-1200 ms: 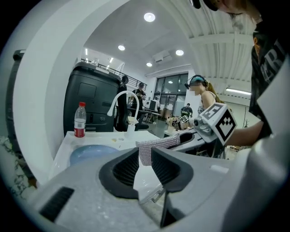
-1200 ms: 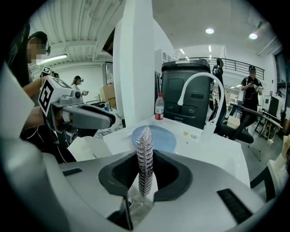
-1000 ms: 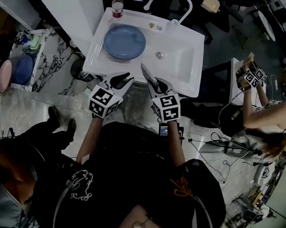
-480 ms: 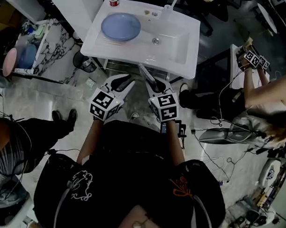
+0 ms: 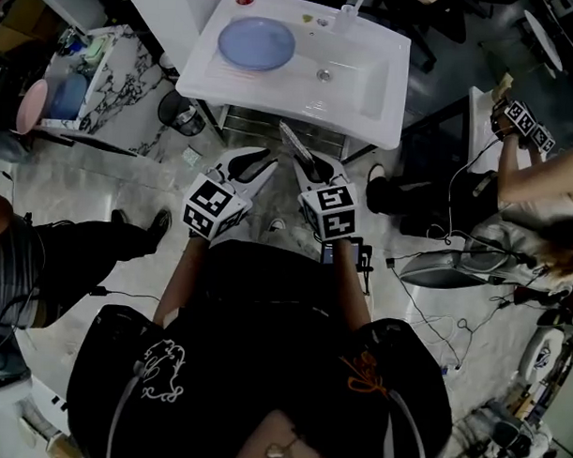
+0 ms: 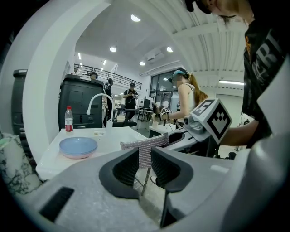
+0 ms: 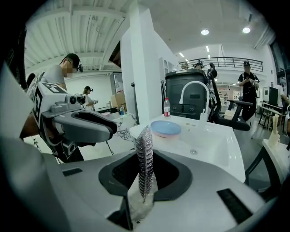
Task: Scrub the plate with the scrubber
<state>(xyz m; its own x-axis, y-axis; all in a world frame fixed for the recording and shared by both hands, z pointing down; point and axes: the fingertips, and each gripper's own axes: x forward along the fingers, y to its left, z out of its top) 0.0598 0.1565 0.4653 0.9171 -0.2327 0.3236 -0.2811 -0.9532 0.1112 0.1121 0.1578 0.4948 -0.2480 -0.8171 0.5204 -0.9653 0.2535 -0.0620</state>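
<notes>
Blue and round, the plate lies flat and face up on the left part of the white sink surface. The bowl of the sink is just to its right. A round plate has no long side, so we can come at it from any way.

From the plate we look back toward us. Both grippers hang over the floor on the near side of the sink, well apart from the plate. So the plate lies far from the jaws and a little to the left.

The scrubber is a flat, silver mesh thing. The right gripper has its jaws closed tight on the near end of it. Its long side runs away from us. Its free end points far and a little left, which is close to the way the plate lies. In the right gripper view it stands up on its thin edge, with the plate showing just past its tip.

The left gripper sits just beside the right one. Its jaws are a little apart and hold nothing; we only see the scrubber through the gap.

We think the scrubber's tip is the nearest thing to the plate. The next move looks like going forward and a bit left, then turning the scrubber's flat face down onto the plate.
</notes>
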